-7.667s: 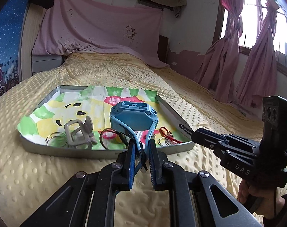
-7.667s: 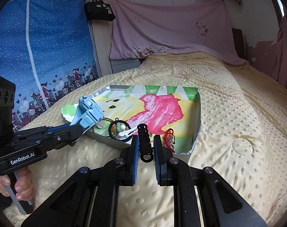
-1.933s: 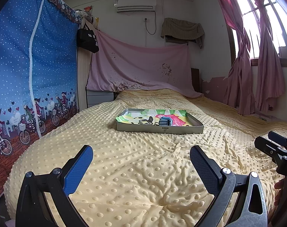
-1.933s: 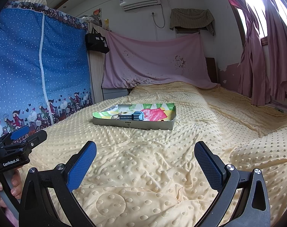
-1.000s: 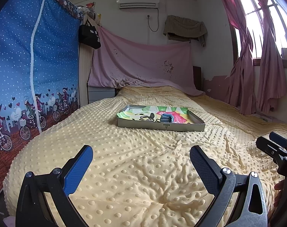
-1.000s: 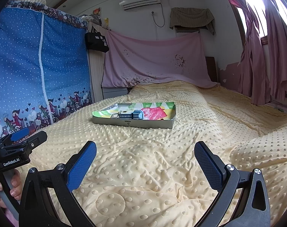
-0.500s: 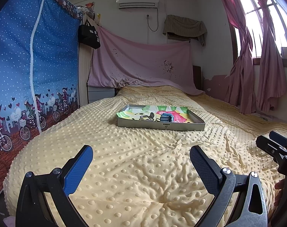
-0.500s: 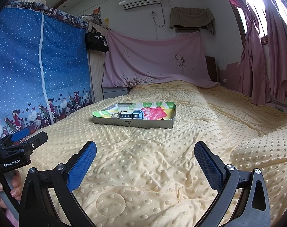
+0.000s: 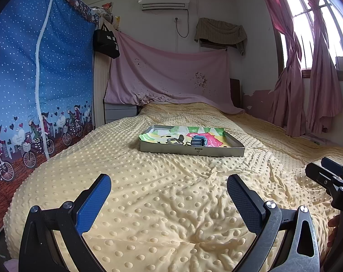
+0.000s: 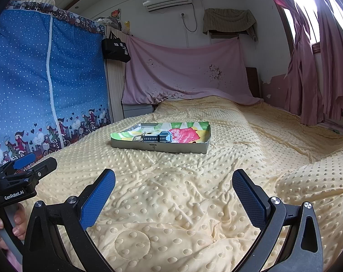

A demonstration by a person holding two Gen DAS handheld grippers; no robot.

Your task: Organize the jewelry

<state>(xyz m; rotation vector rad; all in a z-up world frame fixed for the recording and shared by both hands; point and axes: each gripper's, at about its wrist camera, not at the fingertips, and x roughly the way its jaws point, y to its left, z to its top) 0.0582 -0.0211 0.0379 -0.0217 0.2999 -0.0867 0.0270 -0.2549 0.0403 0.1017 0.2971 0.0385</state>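
Nothing shifted since half a second ago. Left gripper and right gripper both spread wide, empty. Shallow grey metal tray with colourful cartoon liner sits well ahead of both, holding small blue jewelry pieces. Bumpy yellow bedspread lies bare between. "GenRobot.AI" readable on left gripper's body.

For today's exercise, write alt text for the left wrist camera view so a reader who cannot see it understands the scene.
The left gripper hangs wide open and empty over a yellow dotted bedspread; farther up the bed sits a shallow tray holding a blue watch and small jewelry. The right gripper shows at the right edge.
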